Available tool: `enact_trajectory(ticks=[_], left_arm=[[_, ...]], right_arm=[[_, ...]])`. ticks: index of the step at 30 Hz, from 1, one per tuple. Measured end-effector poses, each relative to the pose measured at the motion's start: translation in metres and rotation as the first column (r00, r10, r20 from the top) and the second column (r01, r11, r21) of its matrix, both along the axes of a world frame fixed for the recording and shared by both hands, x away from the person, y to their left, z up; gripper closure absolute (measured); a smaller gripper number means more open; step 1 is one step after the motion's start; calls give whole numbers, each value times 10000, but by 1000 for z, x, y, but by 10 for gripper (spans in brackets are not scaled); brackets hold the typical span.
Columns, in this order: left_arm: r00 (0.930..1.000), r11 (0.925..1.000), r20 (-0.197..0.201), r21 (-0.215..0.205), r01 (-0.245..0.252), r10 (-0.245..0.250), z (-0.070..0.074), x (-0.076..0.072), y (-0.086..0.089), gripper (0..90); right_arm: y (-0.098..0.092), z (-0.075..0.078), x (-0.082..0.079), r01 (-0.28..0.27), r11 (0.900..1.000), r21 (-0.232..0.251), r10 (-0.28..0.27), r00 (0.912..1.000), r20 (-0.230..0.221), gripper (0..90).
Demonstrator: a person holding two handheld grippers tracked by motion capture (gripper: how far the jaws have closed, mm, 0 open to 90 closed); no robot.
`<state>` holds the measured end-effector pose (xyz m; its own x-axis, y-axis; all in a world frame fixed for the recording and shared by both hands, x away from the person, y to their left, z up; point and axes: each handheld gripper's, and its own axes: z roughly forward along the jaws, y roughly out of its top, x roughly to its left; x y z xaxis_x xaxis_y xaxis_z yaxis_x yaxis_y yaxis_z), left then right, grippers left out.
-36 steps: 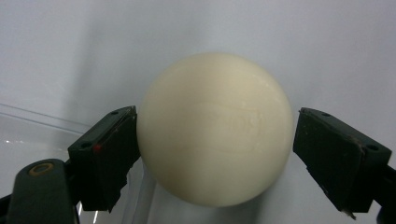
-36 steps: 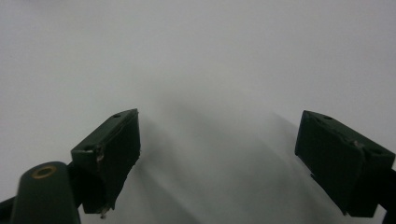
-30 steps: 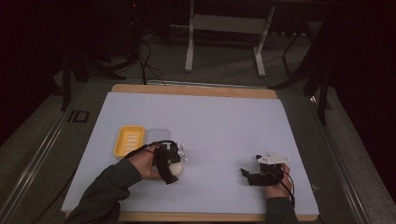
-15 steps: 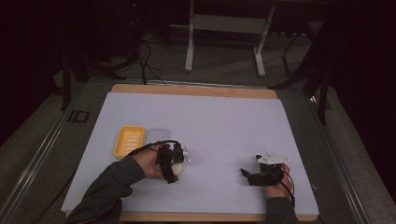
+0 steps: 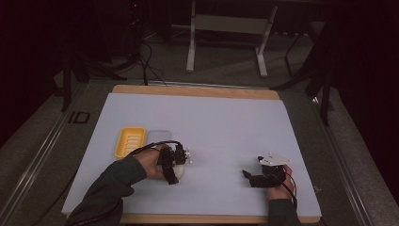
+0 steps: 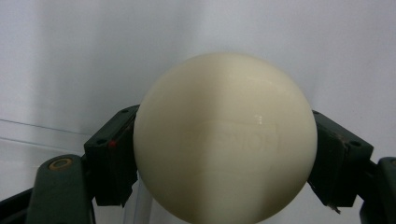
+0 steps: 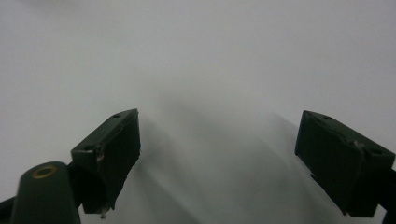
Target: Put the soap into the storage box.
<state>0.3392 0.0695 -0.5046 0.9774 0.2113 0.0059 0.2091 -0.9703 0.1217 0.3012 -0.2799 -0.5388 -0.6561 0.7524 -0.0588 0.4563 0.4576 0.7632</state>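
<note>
Both tongs sit low over the white table cover [image 5: 211, 122], the biggest thing in the high view, which lies on a wooden tabletop whose edge [image 5: 193, 91] shows along the far side. Left gripper [image 5: 176, 162] is near the left front of that cover, held by a hand [image 5: 151, 161] on a dark-sleeved forearm that comes in from the bottom; its jaws have just been closing and now clasp a cream-white soap bar [image 6: 224, 140] — in the left gripper view the rounded bar fills the space between the two black jaws, each pad pressed against one of its flanks, with a faint embossed word on its face too soft to read. In the high view the soap [image 5: 181, 172] shows as a pale lump under the gripper, down at the cover, just to the right of and nearer than a yellow soap dish [image 5: 130, 141]; a clear, near-invisible lid or tray [image 5: 157, 136] lies just beside the dish on its right. Right gripper [image 5: 263, 175] rests well apart at the right front, its grey three-cornered plate on top — in the right gripper view [image 7: 219, 158] its jaws stand wide, released, with bare white cover between them.
</note>
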Motion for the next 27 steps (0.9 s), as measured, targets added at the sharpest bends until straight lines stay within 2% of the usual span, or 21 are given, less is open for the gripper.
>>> enact_trajectory(ticks=[10, 22, 27], left_arm=[[9999, 9998, -95, 179, -75, 77, 0, 1, -3, 223], [9997, 9990, -126, 391, 222, -218, 1, 1, -5, 230], [9997, 9992, -195, 367, 169, -162, 2, 1, -4, 230]], right_arm=[[0, 0, 0, -16, 10000, -4, 16, 10000, -13, 141], [0, 0, 0, -21, 10000, 6, 21, 10000, -12, 141], [0, 0, 0, -24, 10000, 7, 24, 10000, -11, 141]])
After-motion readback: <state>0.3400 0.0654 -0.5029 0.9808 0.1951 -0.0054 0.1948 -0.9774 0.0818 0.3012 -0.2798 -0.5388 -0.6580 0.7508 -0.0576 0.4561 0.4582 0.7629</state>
